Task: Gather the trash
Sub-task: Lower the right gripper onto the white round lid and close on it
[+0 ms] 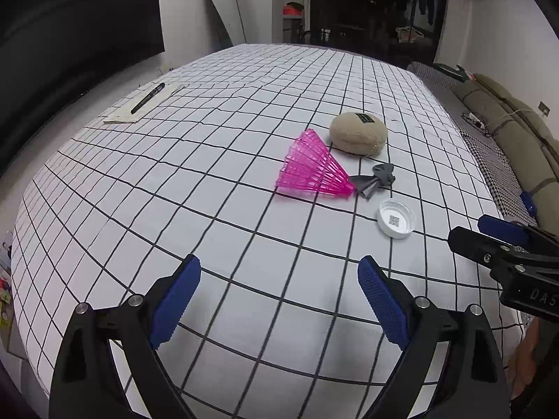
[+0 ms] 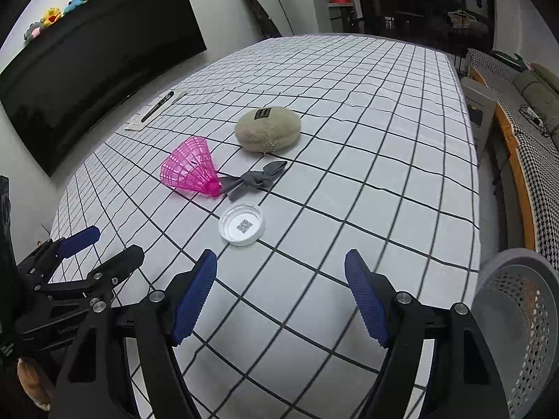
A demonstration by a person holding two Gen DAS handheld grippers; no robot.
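Observation:
A white plastic lid (image 1: 396,218) (image 2: 241,223) lies open side up on the checked tablecloth (image 1: 209,181) (image 2: 367,160). Beyond it lie a pink plastic shuttlecock (image 1: 313,168) (image 2: 190,168), a grey fabric bow (image 1: 375,179) (image 2: 256,179) and a beige fuzzy pouch (image 1: 359,133) (image 2: 268,129). My left gripper (image 1: 279,296) is open and empty above the near cloth. My right gripper (image 2: 281,295) is open and empty, just short of the lid. Each gripper shows at the edge of the other's view, the right (image 1: 503,237) and the left (image 2: 101,248).
A black pen on a paper sheet (image 1: 146,99) (image 2: 157,106) lies at the far left of the table. A grey perforated basket (image 2: 517,317) stands off the table's right edge. A sofa (image 1: 506,129) runs along the right, a dark screen (image 2: 91,66) on the left wall.

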